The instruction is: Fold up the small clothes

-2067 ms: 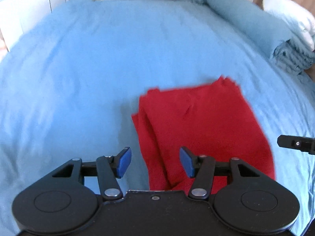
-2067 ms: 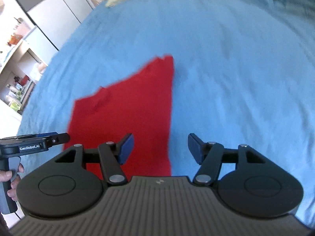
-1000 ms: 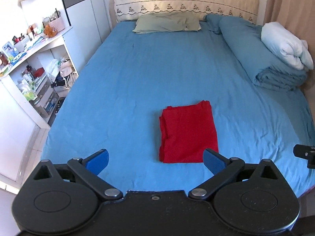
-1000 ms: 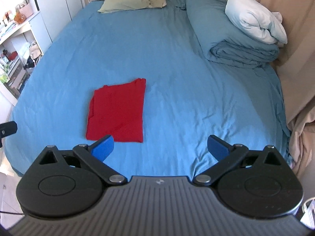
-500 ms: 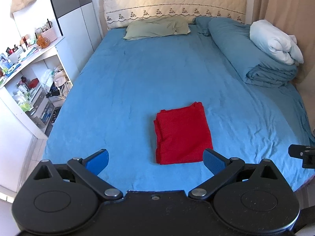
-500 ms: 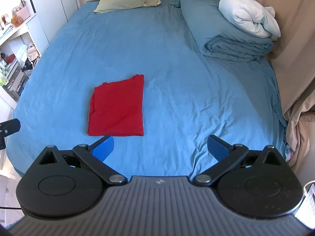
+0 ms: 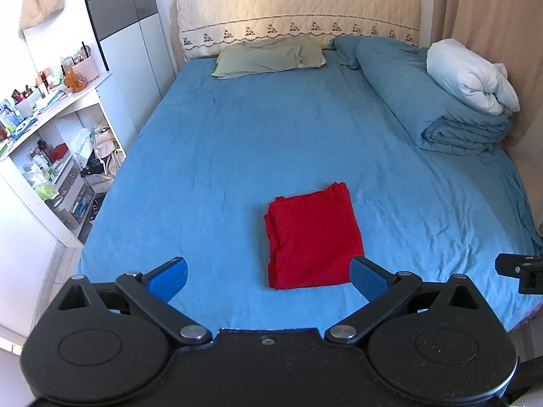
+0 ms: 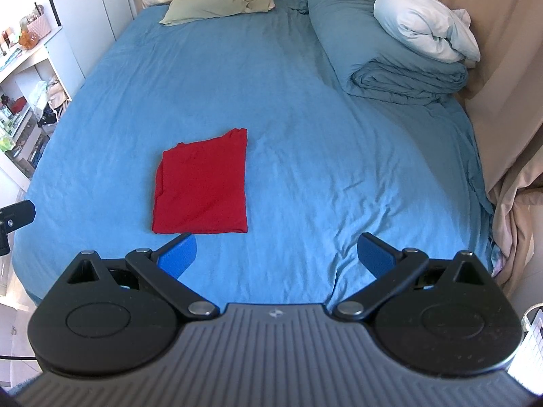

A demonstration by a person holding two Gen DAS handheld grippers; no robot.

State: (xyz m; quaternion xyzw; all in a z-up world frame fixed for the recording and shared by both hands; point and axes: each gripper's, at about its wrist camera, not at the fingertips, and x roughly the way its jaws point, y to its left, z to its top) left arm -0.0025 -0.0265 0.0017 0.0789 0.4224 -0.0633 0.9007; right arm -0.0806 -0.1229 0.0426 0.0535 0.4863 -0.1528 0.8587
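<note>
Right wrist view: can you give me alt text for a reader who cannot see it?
A red garment, folded into a neat rectangle, lies flat on a blue bedsheet, ahead and left of the open, empty right gripper. A rolled blue duvet with a white pillow on it lies along the bed's right side.

The cloth (image 7: 312, 237) is plain red on a blue sheet (image 7: 237, 142). The pillow (image 7: 268, 56) is pale green, the headboard (image 7: 298, 10) cream with an embroidered band, and the pads (image 7: 168, 277) blue on black gripper frames.
</note>
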